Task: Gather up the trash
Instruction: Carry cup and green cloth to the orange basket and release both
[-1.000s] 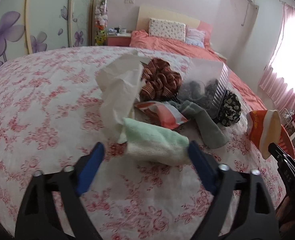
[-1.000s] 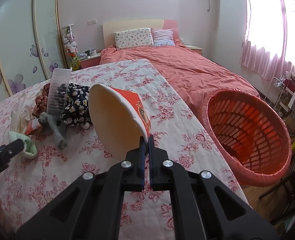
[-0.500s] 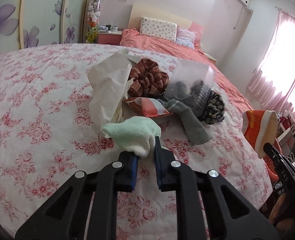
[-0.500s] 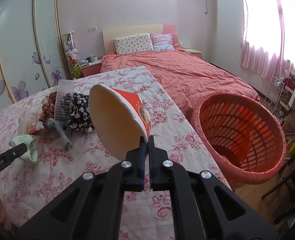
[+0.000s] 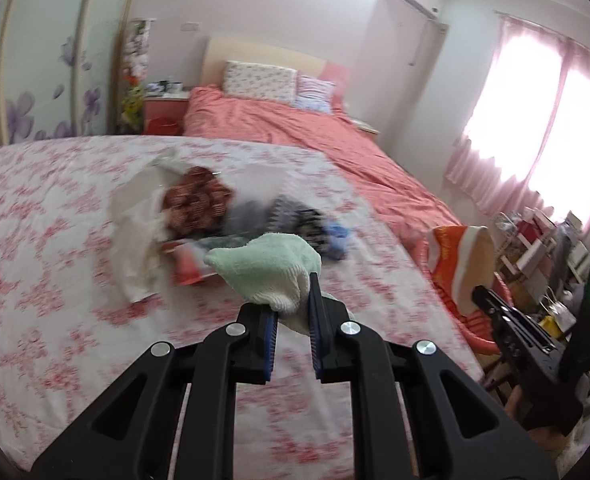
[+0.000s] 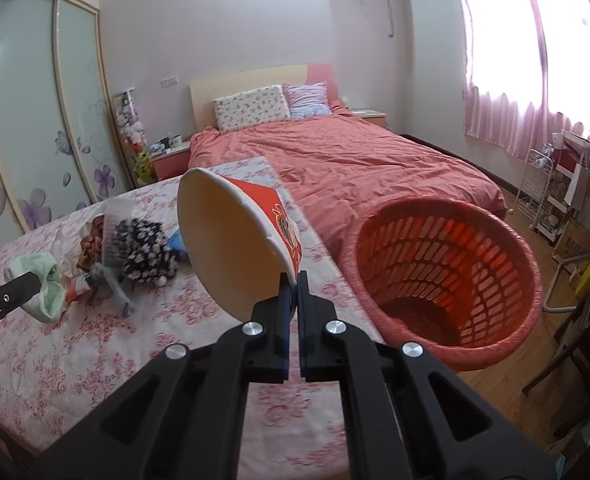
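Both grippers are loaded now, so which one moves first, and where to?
Probably swing the right gripper over the red basket and release. It is shut on the rim of the paper bowl, and the basket stands open just to its right beside the bed. The left gripper, shut on the green cloth, sits further from the basket.

Home bedroom: bed with pillows, sliding wardrobe, pink curtains.
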Demonstrator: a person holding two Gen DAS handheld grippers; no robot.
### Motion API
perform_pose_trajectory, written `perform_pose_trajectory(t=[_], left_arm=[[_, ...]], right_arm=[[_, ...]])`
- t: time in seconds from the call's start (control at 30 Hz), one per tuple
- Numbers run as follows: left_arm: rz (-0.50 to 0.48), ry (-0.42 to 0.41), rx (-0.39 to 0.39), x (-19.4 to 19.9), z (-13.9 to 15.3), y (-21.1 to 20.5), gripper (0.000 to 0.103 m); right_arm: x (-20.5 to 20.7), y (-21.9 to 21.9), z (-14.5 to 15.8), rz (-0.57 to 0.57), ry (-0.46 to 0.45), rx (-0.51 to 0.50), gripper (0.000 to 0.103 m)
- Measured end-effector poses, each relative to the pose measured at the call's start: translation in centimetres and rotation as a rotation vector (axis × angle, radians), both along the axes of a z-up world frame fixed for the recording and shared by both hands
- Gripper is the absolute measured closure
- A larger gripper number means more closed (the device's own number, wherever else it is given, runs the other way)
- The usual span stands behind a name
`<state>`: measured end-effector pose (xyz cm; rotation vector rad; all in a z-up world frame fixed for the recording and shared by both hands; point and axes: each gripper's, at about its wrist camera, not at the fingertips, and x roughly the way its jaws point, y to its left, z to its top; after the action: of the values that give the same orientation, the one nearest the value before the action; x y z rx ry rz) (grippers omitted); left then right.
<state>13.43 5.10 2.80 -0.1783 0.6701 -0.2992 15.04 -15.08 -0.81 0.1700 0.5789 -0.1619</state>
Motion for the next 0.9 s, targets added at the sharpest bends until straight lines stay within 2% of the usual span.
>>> perform_pose_trajectory(t=[0.23,0.63,0.9], left_arm=[[-0.140,-0.004,-0.021,1.7,-0.1,-5.8,0.089],[-0.362,0.022,-0.061,5.0,-1.6,-17.0,0.089],[-0.468,0.046,-0.045,6.0,-3.0,-22.4,0.089]], right_arm=[[-0.8,-3.7,0.3,-0.082,-0.016,0.004,0.099],[-1.2,-13.5,-1.1,-0.269,-0.022,0.042,0.099],[-0.4,-16.8,-2.1,-0.305,-0.023,0.050,0.099]])
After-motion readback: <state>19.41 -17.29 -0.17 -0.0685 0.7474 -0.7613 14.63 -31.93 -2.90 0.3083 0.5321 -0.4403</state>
